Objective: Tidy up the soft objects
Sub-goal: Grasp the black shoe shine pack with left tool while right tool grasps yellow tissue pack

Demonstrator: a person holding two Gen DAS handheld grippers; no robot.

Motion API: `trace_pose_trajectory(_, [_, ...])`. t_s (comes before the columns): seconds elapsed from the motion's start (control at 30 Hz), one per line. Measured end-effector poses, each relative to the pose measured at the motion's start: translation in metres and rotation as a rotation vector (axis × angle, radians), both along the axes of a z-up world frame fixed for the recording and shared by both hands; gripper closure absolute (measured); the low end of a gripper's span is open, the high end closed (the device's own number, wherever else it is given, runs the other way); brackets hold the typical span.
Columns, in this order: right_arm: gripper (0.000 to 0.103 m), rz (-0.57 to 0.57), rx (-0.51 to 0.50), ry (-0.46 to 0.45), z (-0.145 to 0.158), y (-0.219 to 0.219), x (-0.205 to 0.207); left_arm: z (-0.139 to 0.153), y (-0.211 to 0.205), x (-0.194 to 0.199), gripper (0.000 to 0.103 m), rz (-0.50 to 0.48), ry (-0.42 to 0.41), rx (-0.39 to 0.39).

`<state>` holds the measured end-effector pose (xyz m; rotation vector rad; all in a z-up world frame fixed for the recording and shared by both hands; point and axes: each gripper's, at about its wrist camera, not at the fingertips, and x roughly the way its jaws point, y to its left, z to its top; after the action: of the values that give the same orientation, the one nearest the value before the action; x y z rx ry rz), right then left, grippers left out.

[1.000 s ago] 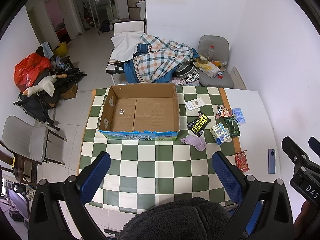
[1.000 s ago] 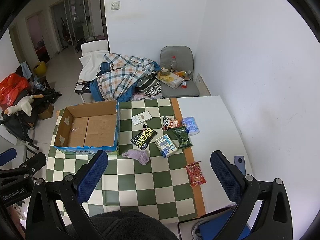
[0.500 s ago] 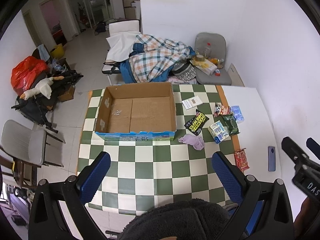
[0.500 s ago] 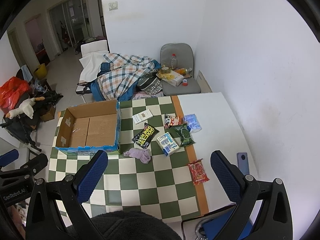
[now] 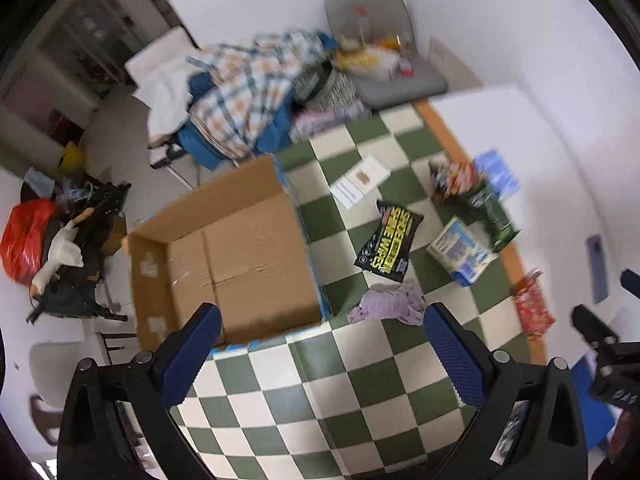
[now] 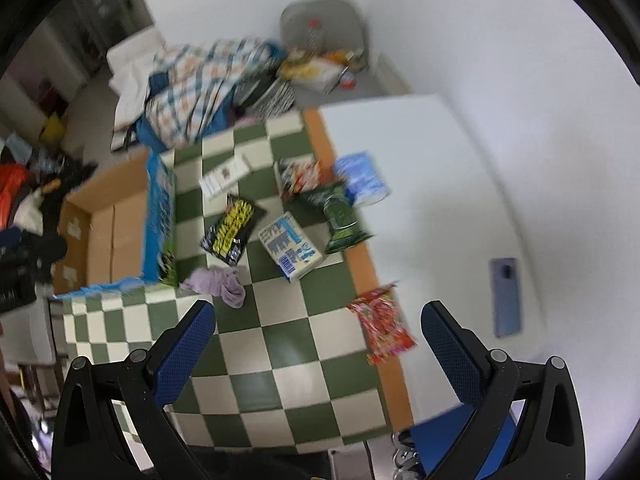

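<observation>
- my left gripper [image 5: 320,354] hangs above the near part of the checkered tablecloth [image 5: 280,392], jaws spread wide and holding nothing, i judge so that a bulky soft thing can fit between them.
- my right gripper [image 6: 318,350] is just as wide and empty, held over the cloth between the red snack packet [image 6: 382,324] and the lilac cloth [image 6: 218,282].
- that crumpled lilac cloth lies on the table just beside the near corner of the cardboard box [image 5: 224,248], apart from both grippers.
- the box sits open-topped with a bare floor, likely the place for the soft items.
- the black-and-yellow wipes pack [image 5: 390,246], the blue-and-white tissue pack [image 5: 460,256] and other packets lie spread out on the right, each separate, so any one can be picked up alone.
- a phone [image 6: 506,296] lies apart on the white tabletop, not part of the sorting as i read it.
</observation>
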<state>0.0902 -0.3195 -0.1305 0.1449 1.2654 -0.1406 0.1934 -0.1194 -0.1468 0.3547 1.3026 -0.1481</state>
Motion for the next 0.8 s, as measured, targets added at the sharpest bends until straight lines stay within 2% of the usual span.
trace_pose_trajectory(0.07, [0.0,0.033,0.016,0.045,-0.041,-0.003,0.024,-0.033,-0.014,0.017,0.0,-0.035,0.059,0.03])
trace_pose_trajectory(0.13, [0.0,0.066,0.05,0.11,-0.087,0.0,0.052,-0.072,-0.027,0.035,0.0,-0.063,0.115,0.1])
trace_pose_trajectory(0.23, [0.0,0.098,0.082,0.181,-0.152,0.005,0.092,-0.111,-0.035,0.052,0.0,-0.075,0.192,0.136])
trace_pose_trajectory(0.37, [0.0,0.119,0.101,0.259,-0.216,0.014,0.127,-0.154,-0.037,0.076,0.0,-0.061,0.264,0.175])
trace_pose_trajectory(0.5, [0.001,0.132,0.128,0.328,-0.255,0.022,0.143,-0.182,-0.039,0.091,0.0,-0.064,0.309,0.186])
trace_pose_trajectory(0.57, [0.007,0.134,0.153,0.364,-0.272,0.024,0.147,-0.191,-0.042,0.097,0.0,-0.067,0.331,0.185])
trace_pose_trajectory(0.63, [0.026,0.141,0.122,0.401,-0.286,0.026,0.148,-0.199,-0.047,0.1,0.0,-0.076,0.359,0.174])
trace_pose_trajectory(0.7, [0.027,0.1,0.137,0.412,-0.292,0.018,0.146,-0.209,-0.054,0.104,0.0,-0.089,0.396,0.148])
trace_pose_trajectory(0.8, [0.027,-0.025,0.143,0.423,-0.295,-0.006,0.137,-0.227,-0.066,0.106,0.0,-0.101,0.449,0.134])
